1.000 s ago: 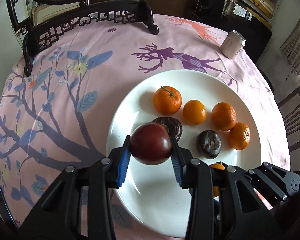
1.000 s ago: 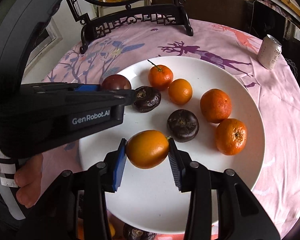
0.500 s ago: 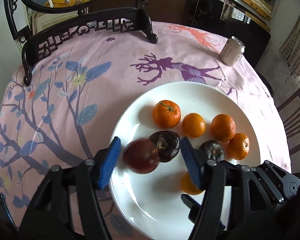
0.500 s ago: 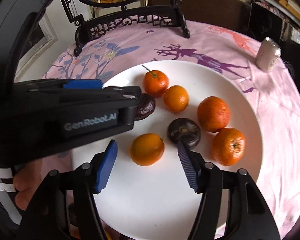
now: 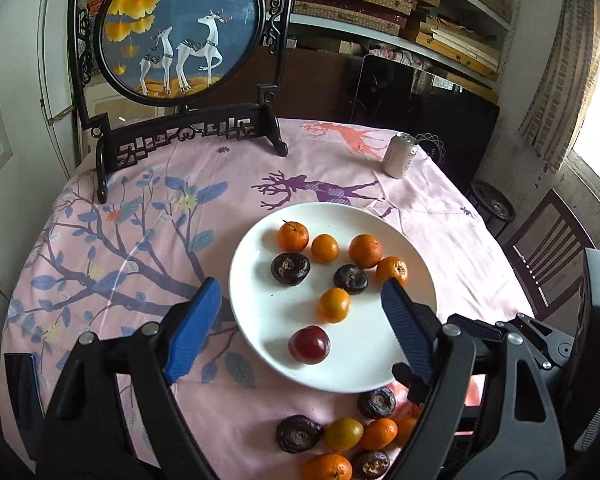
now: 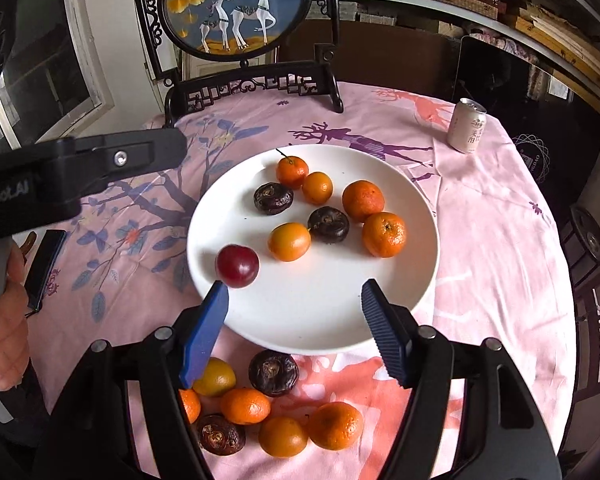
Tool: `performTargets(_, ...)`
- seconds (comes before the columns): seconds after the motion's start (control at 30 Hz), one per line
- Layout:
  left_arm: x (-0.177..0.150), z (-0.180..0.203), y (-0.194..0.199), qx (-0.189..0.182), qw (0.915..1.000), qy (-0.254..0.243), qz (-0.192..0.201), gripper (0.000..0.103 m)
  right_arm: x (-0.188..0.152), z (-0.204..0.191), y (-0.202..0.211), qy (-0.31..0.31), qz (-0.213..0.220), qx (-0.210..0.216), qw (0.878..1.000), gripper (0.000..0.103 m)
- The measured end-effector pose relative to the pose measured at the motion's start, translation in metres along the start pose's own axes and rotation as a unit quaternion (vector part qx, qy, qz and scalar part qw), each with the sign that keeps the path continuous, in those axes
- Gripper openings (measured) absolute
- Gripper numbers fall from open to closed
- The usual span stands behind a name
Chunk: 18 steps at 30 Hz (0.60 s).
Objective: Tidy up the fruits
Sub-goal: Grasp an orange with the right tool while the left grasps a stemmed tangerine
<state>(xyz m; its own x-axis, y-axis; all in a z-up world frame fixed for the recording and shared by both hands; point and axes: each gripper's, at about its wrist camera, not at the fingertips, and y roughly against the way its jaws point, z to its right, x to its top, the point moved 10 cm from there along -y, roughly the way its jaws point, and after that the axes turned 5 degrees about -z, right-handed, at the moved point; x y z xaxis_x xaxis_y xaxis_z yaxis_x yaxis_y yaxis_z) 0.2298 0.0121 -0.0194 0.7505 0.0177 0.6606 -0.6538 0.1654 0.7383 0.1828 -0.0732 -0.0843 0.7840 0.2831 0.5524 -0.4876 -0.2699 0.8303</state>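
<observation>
— Blue pads are seen on both tools; how are they set?

— The left gripper (image 5: 300, 320) is spread wide and its jaws are opening, nothing being pressed between the pads. The right gripper (image 6: 294, 318) is likewise parted and opening, with nothing pinched.

— Where is the fruit placed?

— A red plum (image 5: 309, 344) is found loose on the near part of the white plate (image 5: 256, 312), below the left pads. An orange kumquat (image 6: 289, 241) is laid just beyond it, near a dark wrinkled fruit (image 6: 328, 224). Mandarins (image 6: 384, 234) are gathered toward the plate's far side.

— And off the plate?

— More fruit is heaped on the pink tablecloth (image 6: 492, 248) at the near edge. A can (image 6: 467, 131) is stood well apart, beside a framed deer screen (image 6: 236, 4).
</observation>
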Motion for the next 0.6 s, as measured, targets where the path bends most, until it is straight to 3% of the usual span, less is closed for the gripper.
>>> performTargets(0.17, -0.033, 0.000, 0.017, 0.003, 1.0000, -0.005, 0.002, 0.087, -0.023, 0.005, 0.018, -0.016, 0.006, -0.001, 1.000, 0.069)
performTargets(0.3, -0.083, -0.010, 0.021, 0.016, 0.9997, -0.018, -0.001, 0.087, -0.072, 0.010, 0.021, -0.030, -0.006, -0.002, 1.000, 0.069)
performTargets(0.43, -0.138, -0.028, 0.014, 0.005, 0.9995, -0.001, -0.032, 0.087, -0.119, 0.026, 0.013, -0.071, -0.031, -0.020, 0.997, 0.069)
performTargets(0.6, -0.181, -0.036, 0.003, 0.005, 0.9972, -0.002, -0.074, 0.087, -0.125, 0.048, 0.012, -0.099, -0.027, -0.037, 0.994, 0.069)
